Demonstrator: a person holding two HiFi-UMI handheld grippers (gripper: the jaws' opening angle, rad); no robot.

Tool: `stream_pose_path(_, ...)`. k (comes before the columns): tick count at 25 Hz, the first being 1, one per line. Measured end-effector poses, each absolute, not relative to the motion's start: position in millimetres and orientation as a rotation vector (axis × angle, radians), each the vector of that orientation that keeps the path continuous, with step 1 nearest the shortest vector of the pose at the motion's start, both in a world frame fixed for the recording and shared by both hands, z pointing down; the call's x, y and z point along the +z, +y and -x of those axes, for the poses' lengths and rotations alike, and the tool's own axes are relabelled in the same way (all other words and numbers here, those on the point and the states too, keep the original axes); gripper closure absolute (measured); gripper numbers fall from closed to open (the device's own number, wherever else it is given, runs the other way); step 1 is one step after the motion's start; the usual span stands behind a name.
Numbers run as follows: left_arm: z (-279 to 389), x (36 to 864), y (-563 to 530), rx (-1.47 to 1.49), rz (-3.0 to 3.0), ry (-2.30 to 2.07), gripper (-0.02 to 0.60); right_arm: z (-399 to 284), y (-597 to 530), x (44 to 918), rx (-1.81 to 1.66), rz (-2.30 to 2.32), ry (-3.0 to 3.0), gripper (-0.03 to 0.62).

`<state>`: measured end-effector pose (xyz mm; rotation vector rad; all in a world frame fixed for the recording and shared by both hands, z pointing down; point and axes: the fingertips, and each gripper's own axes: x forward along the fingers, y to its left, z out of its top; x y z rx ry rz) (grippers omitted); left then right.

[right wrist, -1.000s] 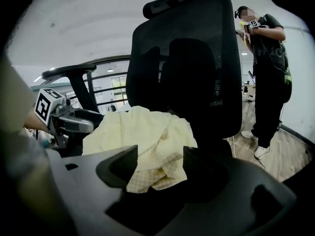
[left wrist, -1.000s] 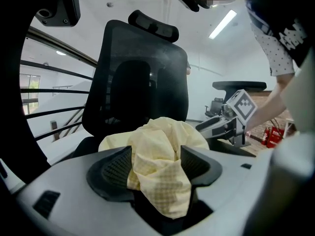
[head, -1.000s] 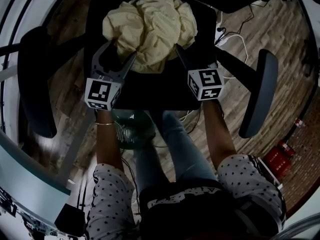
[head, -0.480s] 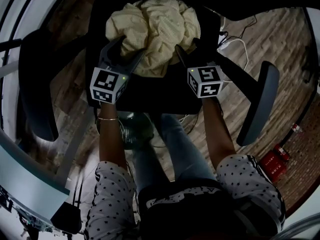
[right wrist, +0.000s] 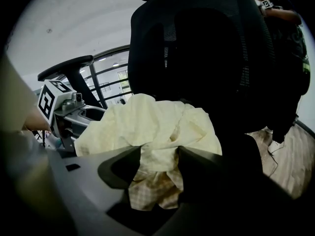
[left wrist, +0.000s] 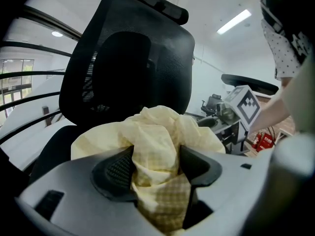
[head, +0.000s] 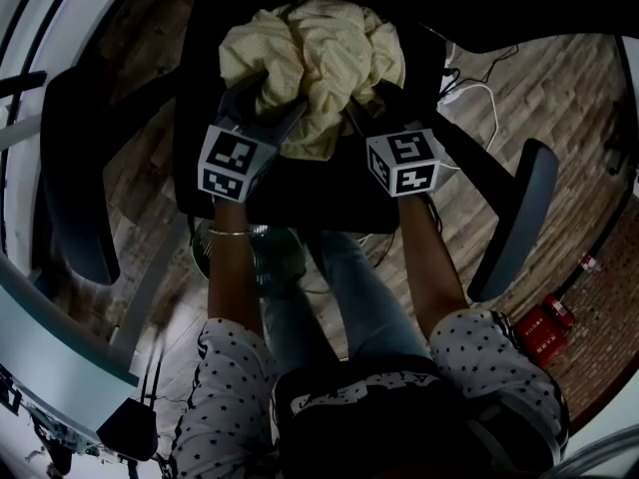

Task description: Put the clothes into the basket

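Observation:
A crumpled pale yellow cloth [head: 319, 48] lies on the black seat [head: 329, 188] of an office chair. My left gripper [head: 262, 106] grips its left side, and in the left gripper view the checked yellow fabric [left wrist: 153, 146] is pinched between the two dark pads. My right gripper [head: 367, 103] grips the right side. In the right gripper view a fold of the cloth [right wrist: 156, 132] is squeezed between its jaws. The other gripper's marker cube shows in each gripper view, the right one's cube [left wrist: 244, 104] and the left one's cube [right wrist: 49, 100].
The chair's armrests stand at the left [head: 70, 168] and right [head: 514, 218], with its tall mesh back [left wrist: 128, 58] behind the cloth. A greenish mesh bin [head: 270, 262] sits on the wooden floor under the seat's front edge, by the person's legs. White cables [head: 479, 78] trail at the right.
Both grippers moved forward and closer together onto the cloth, the left one shifting right. The cloth is now bunched narrower between them.

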<state>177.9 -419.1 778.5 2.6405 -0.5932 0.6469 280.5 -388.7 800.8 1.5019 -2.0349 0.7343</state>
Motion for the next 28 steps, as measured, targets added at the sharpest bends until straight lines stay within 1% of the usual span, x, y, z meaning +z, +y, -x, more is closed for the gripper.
stream_pose_path(2,-179.8,778.9,-419.0,0.652,-2.640,-0.590,0.287,-275.8,-389.7,799.5,0.739,-1.493,-2.054,0.352)
stream_pose_path(4,-181.2,779.8,-419.2,0.657,-2.635,-0.589,0.288,-270.0,-390.4,798.1,0.746,-1.487,-2.079,0.424)
stream_pose_path(7,-184.9,780.0,-417.7,0.663,-2.640,-0.574,0.298,-264.8,-391.4,796.8,0.760,-1.505,-2.097,0.471)
stream_pose_path(10,-187.8,778.6,-416.6,0.669,-2.649,-0.559,0.330,-261.1,-393.4,795.0,0.760,-1.516,-2.109,0.503)
stream_pose_path(12,-190.8,776.7,-414.6,0.678,-2.659,-0.544,0.362,-259.8,-394.4,792.8,0.757,-1.515,-2.118,0.523)
stream_pose_path(14,-194.1,775.3,-411.4,0.693,-2.658,-0.523,0.409,-258.0,-395.0,790.4,0.762,-1.517,-2.127,0.533)
stream_pose_path(15,-195.3,774.4,-410.3,0.699,-2.654,-0.515,0.423,-256.8,-395.3,788.9,0.766,-1.519,-2.132,0.534)
stream_pose_path(21,-198.2,761.5,-405.6,0.692,-2.681,-0.483,0.483,-242.6,-396.3,772.1,0.769,-1.524,-2.184,0.542)
stream_pose_path(28,-185.9,742.4,-399.8,0.634,-2.702,-0.537,0.508,-216.3,-392.0,750.0,0.748,-1.517,-2.267,0.546)
